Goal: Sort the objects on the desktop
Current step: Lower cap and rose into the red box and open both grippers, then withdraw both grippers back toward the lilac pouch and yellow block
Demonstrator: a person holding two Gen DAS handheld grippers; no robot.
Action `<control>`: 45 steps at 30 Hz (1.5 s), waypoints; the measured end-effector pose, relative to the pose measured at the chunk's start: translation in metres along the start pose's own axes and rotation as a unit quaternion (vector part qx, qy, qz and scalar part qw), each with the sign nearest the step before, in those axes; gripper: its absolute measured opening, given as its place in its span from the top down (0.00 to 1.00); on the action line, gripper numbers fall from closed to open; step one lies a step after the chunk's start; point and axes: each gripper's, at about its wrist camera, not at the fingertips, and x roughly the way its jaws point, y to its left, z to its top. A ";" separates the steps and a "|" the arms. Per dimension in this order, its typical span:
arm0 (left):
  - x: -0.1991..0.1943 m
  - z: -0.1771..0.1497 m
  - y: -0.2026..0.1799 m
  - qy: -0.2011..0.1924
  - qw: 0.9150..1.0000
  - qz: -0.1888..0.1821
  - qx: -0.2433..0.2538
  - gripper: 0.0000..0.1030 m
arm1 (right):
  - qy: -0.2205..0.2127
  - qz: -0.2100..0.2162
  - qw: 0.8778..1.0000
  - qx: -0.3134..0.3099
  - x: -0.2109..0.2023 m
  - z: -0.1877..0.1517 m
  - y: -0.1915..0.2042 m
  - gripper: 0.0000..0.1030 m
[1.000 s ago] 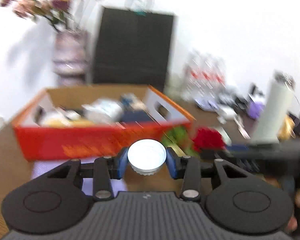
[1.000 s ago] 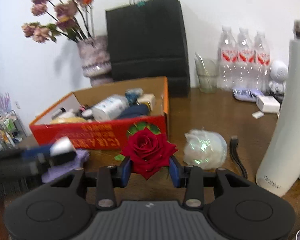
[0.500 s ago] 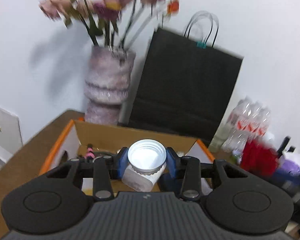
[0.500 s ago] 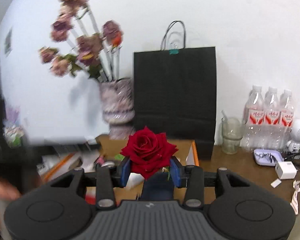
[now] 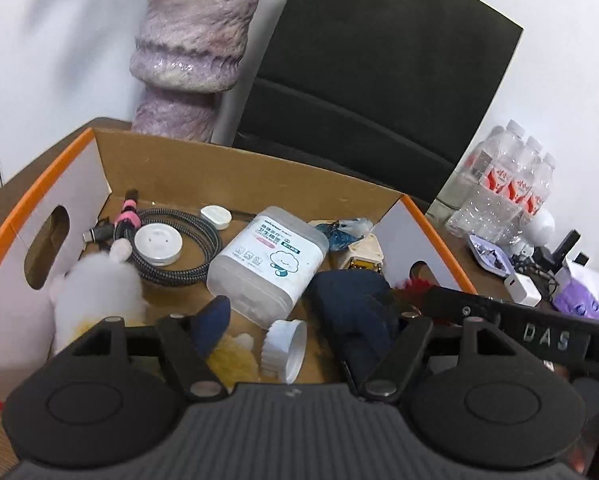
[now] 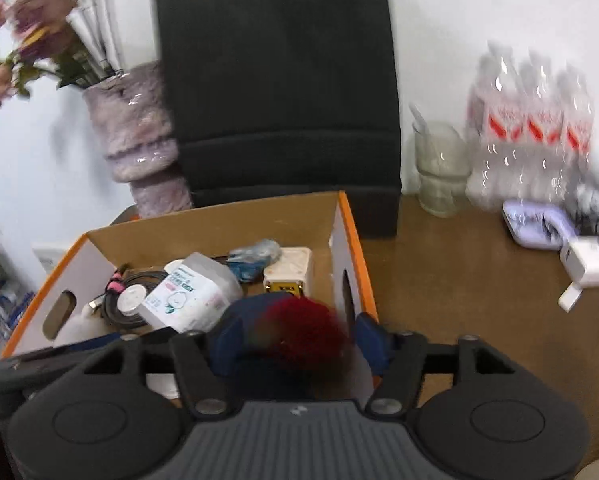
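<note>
Both grippers over the orange box (image 5: 235, 168), jaws just opened.
Left gripper (image 5: 299, 328) spread wide, white cap (image 5: 285, 346) loose between fingers, lower centre. Right gripper (image 6: 295, 338) apart; red rose (image 6: 303, 330) blurred between pads, contact unclear.

One orange-edged cardboard box (image 5: 235, 168). Inside: one clear wipes canister (image 5: 265, 260), one white ribbed cap (image 5: 285, 346), one round white puck (image 5: 158, 241), one braided cable coil (image 5: 203, 240), one white plug adapter (image 6: 289, 270), one red rose (image 6: 303, 330). Behind: one black paper bag (image 5: 379, 80), one purple vase (image 5: 187, 48). Three water bottles (image 5: 503, 184). One drinking glass (image 6: 439, 168). Two grippers, left (image 5: 289, 340) and right (image 6: 295, 340).
</note>
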 end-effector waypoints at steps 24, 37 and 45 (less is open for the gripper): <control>-0.084 0.000 -0.015 -0.095 0.991 0.060 0.070 0.00 | -0.041 0.065 0.996 0.054 -0.068 -0.015 0.006 0.09; -0.178 -0.147 0.045 -0.057 0.985 0.142 0.078 0.00 | -0.016 0.075 0.995 -0.067 -0.099 -0.153 0.021 0.03; -0.202 -0.196 0.039 -0.051 0.984 0.144 0.092 0.00 | 0.006 0.144 0.990 0.006 -0.108 -0.175 -0.002 0.03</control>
